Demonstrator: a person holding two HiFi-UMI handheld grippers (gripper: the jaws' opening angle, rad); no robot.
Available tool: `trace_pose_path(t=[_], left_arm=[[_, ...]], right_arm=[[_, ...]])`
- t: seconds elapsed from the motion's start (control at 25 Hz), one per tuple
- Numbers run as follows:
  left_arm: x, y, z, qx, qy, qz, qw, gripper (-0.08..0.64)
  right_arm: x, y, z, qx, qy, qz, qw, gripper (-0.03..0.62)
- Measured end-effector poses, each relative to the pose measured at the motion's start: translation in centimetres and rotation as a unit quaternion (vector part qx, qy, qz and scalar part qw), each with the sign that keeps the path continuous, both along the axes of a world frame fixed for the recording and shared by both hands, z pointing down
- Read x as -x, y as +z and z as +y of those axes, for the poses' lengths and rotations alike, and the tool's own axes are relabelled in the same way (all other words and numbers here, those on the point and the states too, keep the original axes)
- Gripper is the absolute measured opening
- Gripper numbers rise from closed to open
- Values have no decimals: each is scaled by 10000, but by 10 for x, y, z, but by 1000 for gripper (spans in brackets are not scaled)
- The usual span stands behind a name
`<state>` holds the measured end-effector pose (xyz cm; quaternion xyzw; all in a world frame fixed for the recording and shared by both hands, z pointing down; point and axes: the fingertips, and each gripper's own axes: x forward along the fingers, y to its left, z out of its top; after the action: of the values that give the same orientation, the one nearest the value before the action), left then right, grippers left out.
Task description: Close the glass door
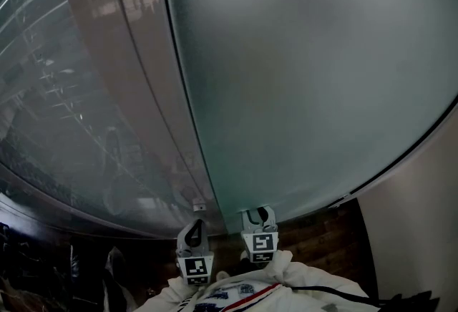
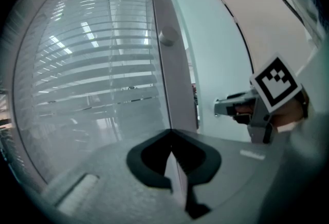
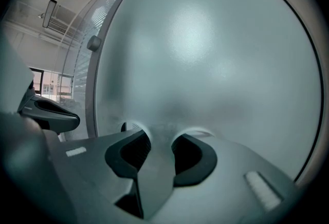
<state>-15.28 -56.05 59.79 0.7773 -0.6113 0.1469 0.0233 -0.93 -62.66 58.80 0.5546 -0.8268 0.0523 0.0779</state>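
Observation:
The frosted glass door (image 1: 308, 74) fills most of the head view; its left edge runs beside a brown frame post (image 1: 136, 53). My right gripper (image 1: 259, 216) is low on the door near that edge. In the right gripper view its jaws (image 3: 160, 138) stand a little apart, tips against the frosted pane (image 3: 205, 63), with nothing between them. The left gripper view shows the right gripper (image 2: 220, 107) touching the door (image 2: 216, 63). My left gripper (image 1: 193, 233) is beside it, in front of the post (image 2: 169, 74). Its jaws (image 2: 171, 131) meet, holding nothing.
A glass wall with blinds (image 1: 57, 89) stands left of the post. A round fitting (image 2: 166, 36) sits high on the post. Dark wooden floor (image 1: 322, 239) lies below the door, and a pale wall (image 1: 422, 217) stands at the right. White sleeves (image 1: 250, 289) show at the bottom.

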Motion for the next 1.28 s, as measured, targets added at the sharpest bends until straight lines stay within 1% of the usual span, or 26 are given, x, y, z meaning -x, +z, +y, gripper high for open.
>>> trace_pose_path(t=[0.96, 1.28], left_arm=[[1, 2, -1, 51, -71, -24, 10000, 2], [2, 2, -2, 55, -94, -49, 9999, 2]], right_arm=[[2, -1, -28, -74, 121, 3, 9999, 121], [2, -1, -31, -87, 145, 18, 9999, 121]])
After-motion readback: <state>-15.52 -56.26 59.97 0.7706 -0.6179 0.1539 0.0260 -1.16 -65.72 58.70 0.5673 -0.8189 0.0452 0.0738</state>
